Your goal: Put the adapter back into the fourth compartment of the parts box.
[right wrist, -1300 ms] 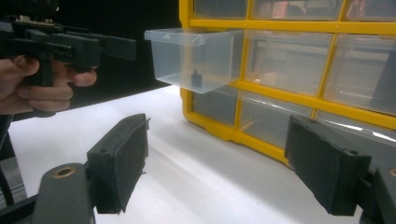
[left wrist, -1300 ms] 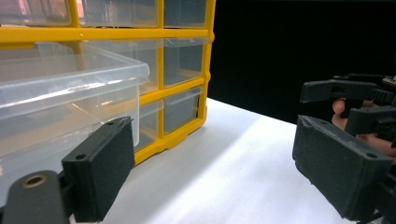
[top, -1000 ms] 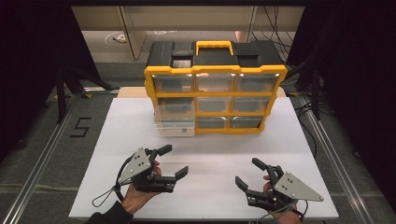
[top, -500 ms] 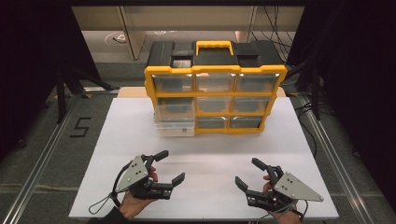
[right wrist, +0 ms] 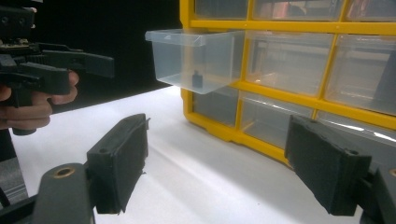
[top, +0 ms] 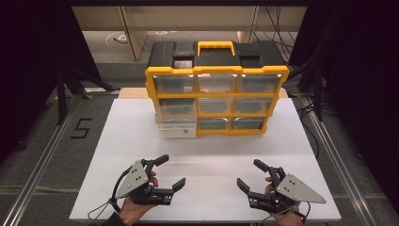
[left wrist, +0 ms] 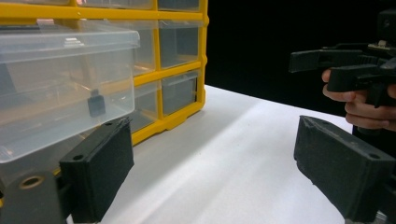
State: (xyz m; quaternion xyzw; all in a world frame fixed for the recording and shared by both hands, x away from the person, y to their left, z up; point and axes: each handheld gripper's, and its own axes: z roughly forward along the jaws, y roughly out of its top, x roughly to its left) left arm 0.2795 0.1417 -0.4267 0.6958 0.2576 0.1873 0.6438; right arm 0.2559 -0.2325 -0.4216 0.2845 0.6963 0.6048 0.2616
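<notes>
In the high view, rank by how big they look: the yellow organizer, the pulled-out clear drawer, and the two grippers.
1. yellow organizer
2. clear drawer
3. left gripper and right gripper: they look alike, and nearness to the camera enlarges them, so drawer versus grippers is unsure.

The small dark piece (left wrist: pixel 96 103) inside the pulled-out clear drawer (left wrist: pixel 60 88) is too small and blurred to identify. In the left gripper view that drawer runs off the left edge, and the yellow drawer cabinet (left wrist: pixel 180 77) is cut at the top. In the right gripper view the cabinet's right side leaves the frame. In the high view the person's forearms are cut off at the bottom edge.
</notes>
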